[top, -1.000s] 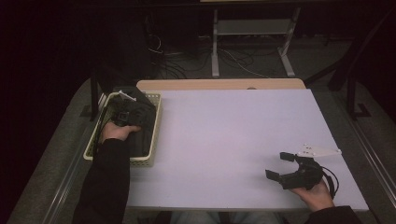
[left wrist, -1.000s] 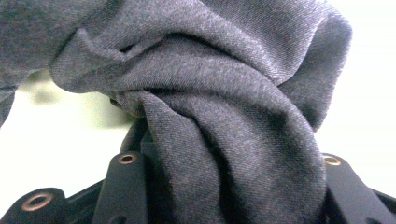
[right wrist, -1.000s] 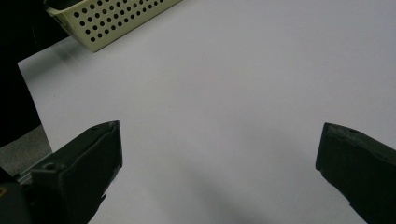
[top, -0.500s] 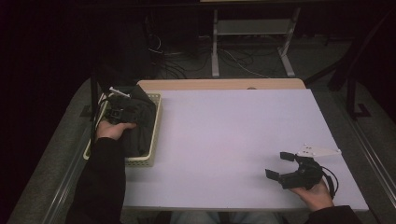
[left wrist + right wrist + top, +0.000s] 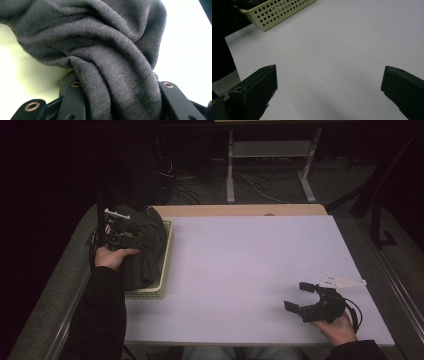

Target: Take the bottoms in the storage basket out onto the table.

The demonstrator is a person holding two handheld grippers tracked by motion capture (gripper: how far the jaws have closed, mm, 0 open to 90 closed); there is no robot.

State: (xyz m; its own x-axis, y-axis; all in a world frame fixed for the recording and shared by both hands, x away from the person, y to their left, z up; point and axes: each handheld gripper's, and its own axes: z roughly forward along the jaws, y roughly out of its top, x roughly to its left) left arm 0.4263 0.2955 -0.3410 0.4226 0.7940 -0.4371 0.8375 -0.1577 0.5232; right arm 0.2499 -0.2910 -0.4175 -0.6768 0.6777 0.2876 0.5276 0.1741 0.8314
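Note:
A dark grey cloth (image 5: 145, 247) lies bunched in a cream perforated basket (image 5: 166, 251) at the table's left edge. My left gripper (image 5: 117, 236) is over the basket, shut on a thick fold of the cloth (image 5: 110, 75), which bulges up between its black jaws. Near the front right corner of the table, my right gripper (image 5: 300, 298) rests low over the white tabletop (image 5: 250, 265). It is open, jaws wide apart, nothing between them (image 5: 329, 87).
The basket's corner (image 5: 274, 12) lies at the upper left of the right gripper view. Beyond the table's far edge stand a metal stand's legs (image 5: 270, 170) and loose cables (image 5: 185, 185) on the floor. Grey side rails (image 5: 65, 285) flank the table.
My left gripper has moved toward the basket's far left end, drawing the cloth up with it. The right gripper has stayed in place.

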